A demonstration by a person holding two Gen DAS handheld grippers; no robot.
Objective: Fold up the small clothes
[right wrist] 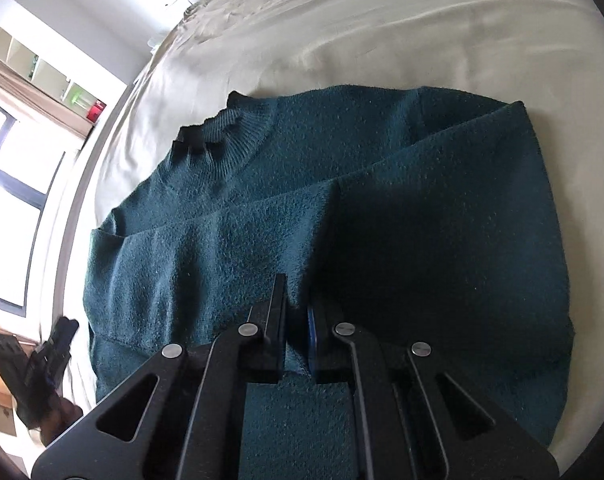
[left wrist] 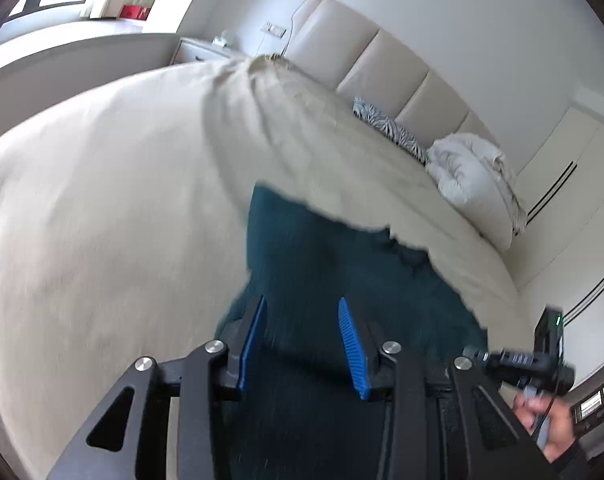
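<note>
A dark teal knit sweater (right wrist: pixel 262 160) lies flat on the bed, with its ribbed collar (right wrist: pixel 218 132) toward the upper left and one sleeve folded across the body. My right gripper (right wrist: pixel 298 296) is shut on a fold of the sweater's fabric near its lower edge. In the left wrist view my left gripper (left wrist: pixel 302 300) hovers over the sweater (left wrist: pixel 322 248). Its blue pads (left wrist: pixel 352 344) stand apart and do not press the cloth. The right gripper's body (left wrist: pixel 542 360) and a hand show at the lower right there. The left gripper (right wrist: pixel 50 352) shows at the lower left of the right wrist view.
The beige bed sheet (left wrist: pixel 102 200) spreads around the sweater, creased toward the padded headboard (left wrist: pixel 382 64). A zebra-print pillow (left wrist: pixel 386 128) and a bundled white duvet (left wrist: pixel 470 172) lie by the headboard. A nightstand (left wrist: pixel 198 50) and a window (right wrist: pixel 6 184) are beyond the bed.
</note>
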